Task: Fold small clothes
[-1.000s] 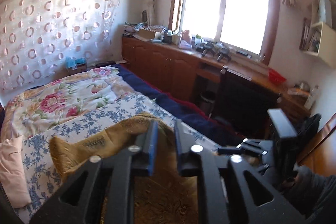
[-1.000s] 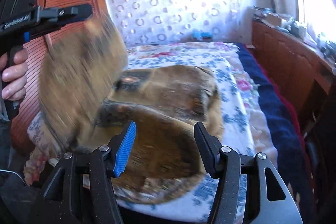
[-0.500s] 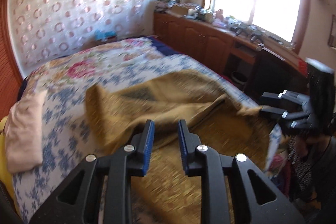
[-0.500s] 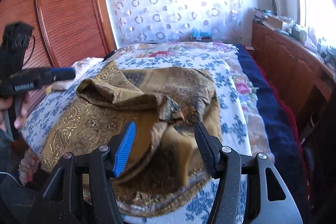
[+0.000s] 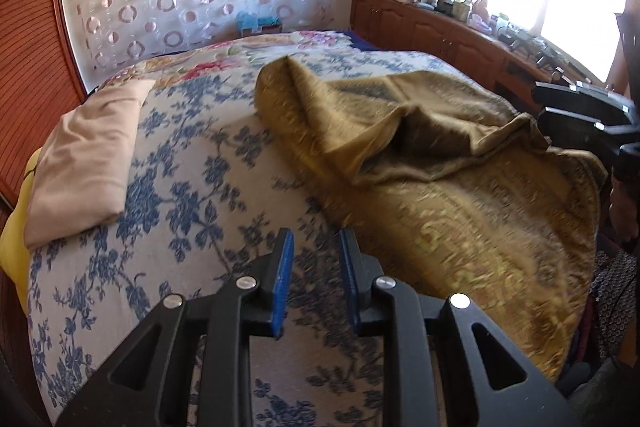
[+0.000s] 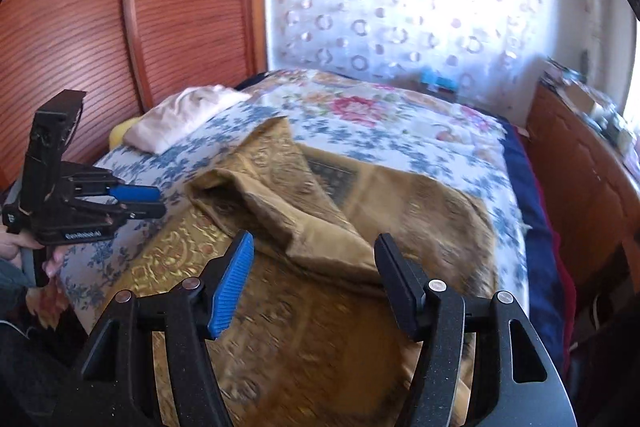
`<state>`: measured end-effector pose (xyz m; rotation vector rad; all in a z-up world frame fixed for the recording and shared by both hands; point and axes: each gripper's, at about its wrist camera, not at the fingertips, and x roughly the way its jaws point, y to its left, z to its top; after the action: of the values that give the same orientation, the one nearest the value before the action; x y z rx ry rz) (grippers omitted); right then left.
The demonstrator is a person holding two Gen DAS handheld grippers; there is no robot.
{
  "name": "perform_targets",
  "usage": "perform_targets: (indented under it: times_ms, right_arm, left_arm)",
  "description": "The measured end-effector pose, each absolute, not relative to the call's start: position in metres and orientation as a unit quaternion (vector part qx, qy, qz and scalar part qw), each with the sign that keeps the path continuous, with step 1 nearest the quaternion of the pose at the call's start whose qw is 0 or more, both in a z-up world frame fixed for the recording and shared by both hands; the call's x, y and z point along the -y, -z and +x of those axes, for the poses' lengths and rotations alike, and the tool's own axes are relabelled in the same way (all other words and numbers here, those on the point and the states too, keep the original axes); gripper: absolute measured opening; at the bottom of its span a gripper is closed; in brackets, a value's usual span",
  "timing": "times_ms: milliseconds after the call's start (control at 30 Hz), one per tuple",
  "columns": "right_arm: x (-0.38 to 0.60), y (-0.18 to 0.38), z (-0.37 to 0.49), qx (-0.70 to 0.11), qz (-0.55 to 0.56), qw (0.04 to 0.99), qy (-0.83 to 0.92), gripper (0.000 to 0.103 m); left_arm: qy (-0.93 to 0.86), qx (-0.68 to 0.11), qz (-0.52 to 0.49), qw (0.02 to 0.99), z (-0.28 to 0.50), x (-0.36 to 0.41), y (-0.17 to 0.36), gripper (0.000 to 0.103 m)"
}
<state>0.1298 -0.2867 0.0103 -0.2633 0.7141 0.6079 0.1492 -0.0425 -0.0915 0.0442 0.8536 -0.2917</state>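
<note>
Woven gold brocade cloth (image 5: 460, 211), matt

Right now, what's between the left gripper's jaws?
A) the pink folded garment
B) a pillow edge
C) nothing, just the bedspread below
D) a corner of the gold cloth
C: in the left wrist view the left gripper has a clear gap with only the blue floral bedspread showing through it; the gold cloth lies off to one side and the pink folded garment to the other.

Left claw (image 5: 314, 251) angled down, jaws narrow, empty; right claw (image 6: 316, 255) opening, empty.
</note>
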Motion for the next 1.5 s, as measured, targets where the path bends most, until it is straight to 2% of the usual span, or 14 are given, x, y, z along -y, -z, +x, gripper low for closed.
perform_targets:
  times_ms: [167, 567, 933, 1000, 1033, 1067, 1133, 1167, 1500]
  right_arm:
    - [0.256, 0.010, 0.143, -0.377, -0.156, 0.857, -0.315, 0.069]
    - [0.237, 0.057, 0.176, -0.432, -0.191, 0.830, -0.298, 0.069]
    - [0.231, 0.061, 0.178, -0.430, -0.204, 0.828, -0.296, 0.068]
    - [0.229, 0.060, 0.179, -0.427, -0.207, 0.831, -0.291, 0.058]
    - [0.229, 0.059, 0.180, -0.426, -0.207, 0.832, -0.288, 0.047]
    - [0.230, 0.058, 0.181, -0.425, -0.205, 0.833, -0.288, 0.029]
    - [0.236, 0.052, 0.185, -0.423, -0.184, 0.839, -0.288, 0.012]
    - [0.241, 0.048, 0.187, -0.421, -0.172, 0.842, -0.289, 0.008]
    - [0.316, -0.033, 0.222, -0.367, -0.044, 0.894, -0.255, 0.003]
  left_arm:
    - [0.121, -0.433, 0.022, 0.893, 0.153, 0.038, 0.112, 0.021]
    - [0.122, -0.413, 0.028, 0.902, 0.148, 0.038, 0.114, 0.026]
    - [0.123, -0.413, 0.026, 0.902, 0.148, 0.038, 0.114, 0.026]
    - [0.123, -0.413, 0.025, 0.902, 0.147, 0.038, 0.114, 0.026]
    - [0.124, -0.413, 0.023, 0.902, 0.147, 0.038, 0.114, 0.026]
    - [0.125, -0.413, 0.022, 0.902, 0.147, 0.038, 0.114, 0.026]
    - [0.127, -0.412, 0.017, 0.902, 0.146, 0.037, 0.113, 0.026]
    - [0.127, -0.412, 0.014, 0.902, 0.146, 0.036, 0.112, 0.026]
    - [0.133, -0.374, 0.002, 0.918, 0.130, 0.039, 0.078, 0.026]
